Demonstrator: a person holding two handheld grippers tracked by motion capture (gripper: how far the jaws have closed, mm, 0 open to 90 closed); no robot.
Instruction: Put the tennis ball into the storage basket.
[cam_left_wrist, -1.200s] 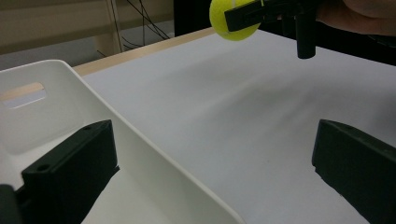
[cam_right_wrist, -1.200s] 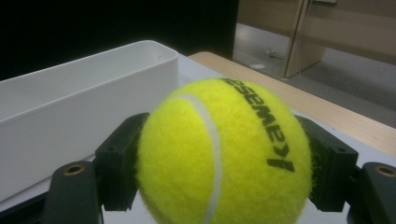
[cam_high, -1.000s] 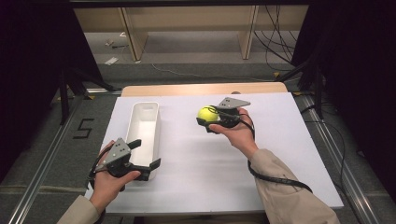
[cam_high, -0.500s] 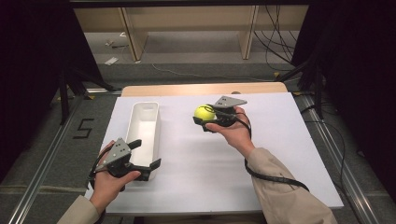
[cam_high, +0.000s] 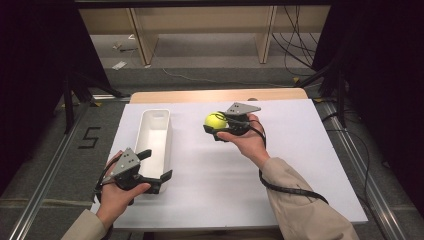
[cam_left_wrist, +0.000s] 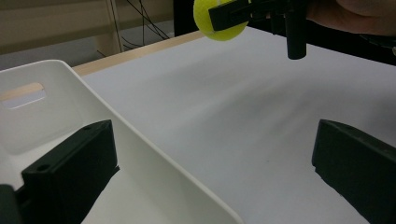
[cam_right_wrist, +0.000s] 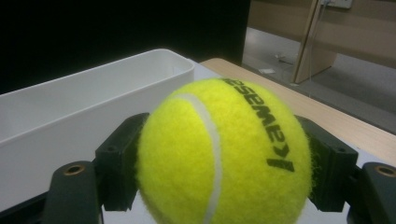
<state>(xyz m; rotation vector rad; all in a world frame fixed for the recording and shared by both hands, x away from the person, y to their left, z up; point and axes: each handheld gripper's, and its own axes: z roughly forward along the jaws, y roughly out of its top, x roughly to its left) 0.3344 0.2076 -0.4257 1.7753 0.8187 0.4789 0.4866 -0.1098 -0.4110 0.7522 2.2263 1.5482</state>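
Steadying the white bin (cam_high: 156, 137) at the near left of the desk (cam_high: 310, 165), left gripper (cam_high: 152, 165) gaping wide astride its near wall, pressing nothing. Farther off, clenching the tennis ball (cam_high: 215, 120) in the right gripper (cam_high: 214, 124) above the desk. Judging it light, springy, fuzzy; gripping across the middle.

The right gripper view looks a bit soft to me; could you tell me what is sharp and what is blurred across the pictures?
Right gripper view: the fuzzy yellow tennis ball is sharp, background soft. Left gripper view: the long white plastic bin nearby blurs. High view: evenly lit, dark surroundings.
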